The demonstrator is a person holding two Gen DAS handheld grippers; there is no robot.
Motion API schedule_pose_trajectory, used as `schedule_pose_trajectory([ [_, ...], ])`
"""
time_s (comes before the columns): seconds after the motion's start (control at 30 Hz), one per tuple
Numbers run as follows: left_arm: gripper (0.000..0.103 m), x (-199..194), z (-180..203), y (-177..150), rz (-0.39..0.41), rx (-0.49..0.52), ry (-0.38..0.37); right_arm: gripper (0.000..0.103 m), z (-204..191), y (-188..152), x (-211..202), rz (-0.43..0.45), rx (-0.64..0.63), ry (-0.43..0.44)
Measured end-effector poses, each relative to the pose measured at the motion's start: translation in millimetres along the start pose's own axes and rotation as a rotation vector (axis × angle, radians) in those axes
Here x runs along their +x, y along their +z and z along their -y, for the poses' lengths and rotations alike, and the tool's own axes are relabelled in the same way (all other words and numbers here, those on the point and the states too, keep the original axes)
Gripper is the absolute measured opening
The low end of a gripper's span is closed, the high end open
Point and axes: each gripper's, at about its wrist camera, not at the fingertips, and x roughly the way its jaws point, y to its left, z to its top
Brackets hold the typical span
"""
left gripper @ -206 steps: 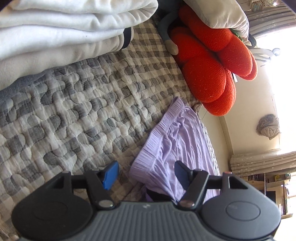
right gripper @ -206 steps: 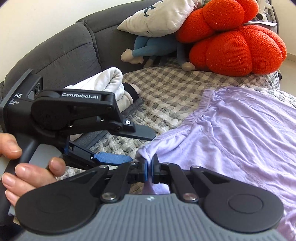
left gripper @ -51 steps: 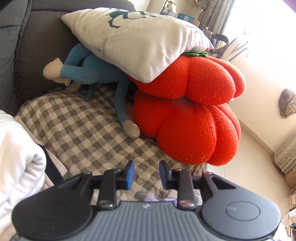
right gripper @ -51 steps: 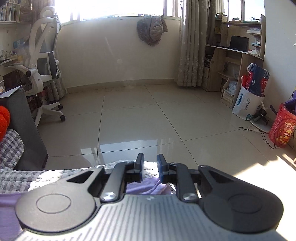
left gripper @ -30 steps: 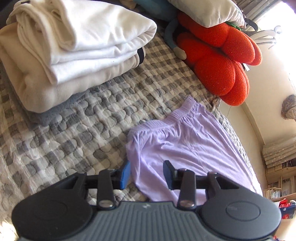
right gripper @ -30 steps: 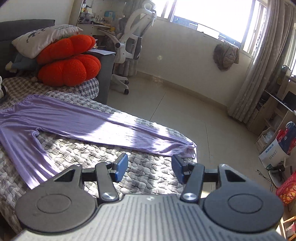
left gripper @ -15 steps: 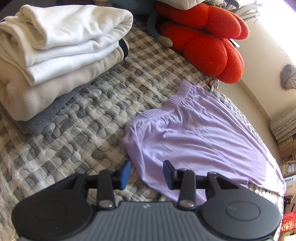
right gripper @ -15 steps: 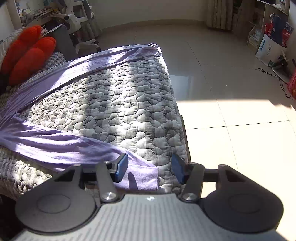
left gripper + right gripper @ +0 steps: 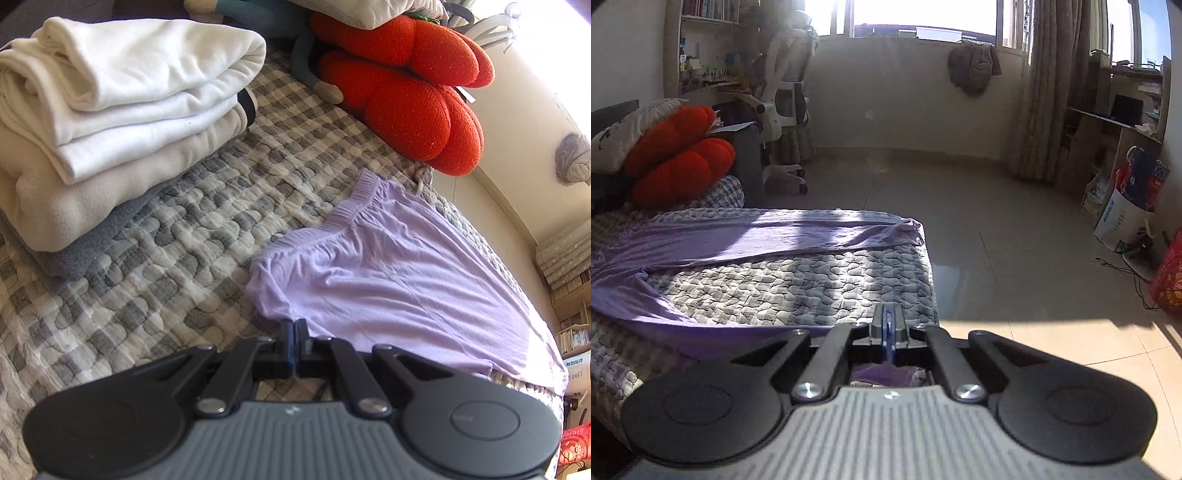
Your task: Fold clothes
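Light purple pants (image 9: 388, 273) lie flat on the grey checked quilt (image 9: 147, 288), waistband toward the red cushion. My left gripper (image 9: 294, 328) has its jaws closing together, pinched on the near side edge of the pants just below the waistband corner. In the right wrist view the pants (image 9: 738, 236) stretch across the bed, the far leg ending at the bed's corner. The near leg (image 9: 665, 314) runs under my right gripper (image 9: 888, 321), whose jaws are closing tight with purple cuff fabric bunched beneath the fingers.
A stack of folded white and beige clothes (image 9: 122, 103) sits on the quilt at the left. A red pumpkin cushion (image 9: 406, 88) and a pillow lie at the head. Beyond the bed edge (image 9: 929, 280) are tiled floor (image 9: 997, 221), an office chair (image 9: 783, 99) and bags (image 9: 1126, 206).
Both grippers went from open to shut on the pants: the left on the waist edge, the right on the near leg's end. The right view swung up toward the window.
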Motion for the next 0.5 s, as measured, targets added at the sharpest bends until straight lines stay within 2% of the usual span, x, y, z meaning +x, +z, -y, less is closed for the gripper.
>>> schedule_pose_trajectory([
  [0.1,0.0,-2,-1,1,0.009,-0.011,0.015,0.0,4,7,-13,0.067,0.003,-0.028],
  [0.23,0.0,-10,-1,3,0.032,-0.021,-0.03,0.0,15,8,-15,0.081,0.02,-0.06],
  [0.37,0.0,-9,5,1,0.027,0.006,-0.02,0.0,5,-4,13,-0.045,-0.016,-0.002],
  [0.4,0.0,-7,5,1,0.021,0.008,-0.015,0.012,3,-7,20,-0.084,-0.018,0.01],
  [0.5,0.0,-6,3,1,0.021,0.004,-0.006,0.014,0,-16,45,-0.213,0.02,0.042],
])
